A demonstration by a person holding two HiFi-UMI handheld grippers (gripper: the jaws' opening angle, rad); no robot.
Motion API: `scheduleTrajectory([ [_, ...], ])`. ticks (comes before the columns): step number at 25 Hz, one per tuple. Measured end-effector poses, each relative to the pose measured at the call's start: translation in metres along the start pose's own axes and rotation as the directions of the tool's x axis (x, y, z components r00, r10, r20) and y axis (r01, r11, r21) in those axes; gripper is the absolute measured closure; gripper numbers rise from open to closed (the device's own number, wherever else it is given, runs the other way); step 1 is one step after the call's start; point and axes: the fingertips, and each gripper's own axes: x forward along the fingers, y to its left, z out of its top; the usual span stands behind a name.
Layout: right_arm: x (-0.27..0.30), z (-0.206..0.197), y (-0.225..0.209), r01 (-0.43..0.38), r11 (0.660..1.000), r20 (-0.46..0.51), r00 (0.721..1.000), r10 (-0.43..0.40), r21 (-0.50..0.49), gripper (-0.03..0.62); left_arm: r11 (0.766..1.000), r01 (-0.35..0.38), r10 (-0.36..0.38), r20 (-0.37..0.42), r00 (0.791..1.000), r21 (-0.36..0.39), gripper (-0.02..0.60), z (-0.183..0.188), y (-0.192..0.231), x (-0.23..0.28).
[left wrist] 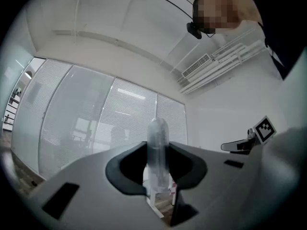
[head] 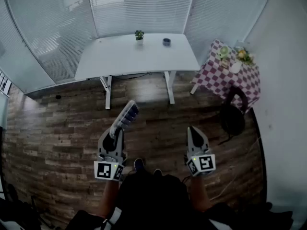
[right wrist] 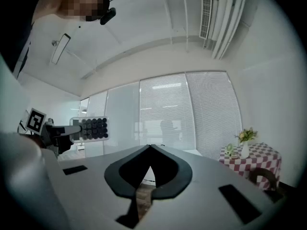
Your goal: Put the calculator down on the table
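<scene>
Our left tool (head: 116,132) grasps the calculator (head: 125,116) by one end, and the calculator stands tilted in the air above the wooden floor (head: 57,128), well apart from the white counter (head: 120,56). Our right tool (head: 194,129) is clenched, with nothing between its jaws

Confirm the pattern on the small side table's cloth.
Checked, reddish-purple and white. The tablecloth shows best in the head view, at the right.
</scene>
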Motion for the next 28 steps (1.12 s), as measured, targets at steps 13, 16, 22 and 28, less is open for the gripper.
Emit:
scheduleTrajectory([
  [13, 0.025, -0.001, -0.003, -0.025, 0.998, -0.007, 1.0, 0.025, -0.064, 0.588, 0.999, 0.013, -0.014, -0.021, 1.0, -0.031, 0.482, -0.014, 0.014, 0.017],
  [16, 0.039, -0.003, -0.011, -0.008, 0.999, -0.016, 1.0, 0.007, -0.047, 0.588, 1.0, 0.015, -0.015, -0.027, 1.0, -0.011, 0.482, -0.015, 0.017, 0.03],
  [22, 0.073, 0.0, -0.014, 0.034, 0.999, 0.0, 0.999, -0.034, -0.02, 0.588, 0.998, 0.052, -0.05, -0.063, 0.997, 0.034, 0.482, -0.021, 0.04, 0.058],
  [28, 0.089, -0.009, -0.015, 0.126, 0.992, 0.006, 0.992, -0.126, -0.008, 0.588, 0.994, 0.113, -0.113, -0.047, 0.992, -0.001, 0.482, -0.023, 0.059, 0.082],
])
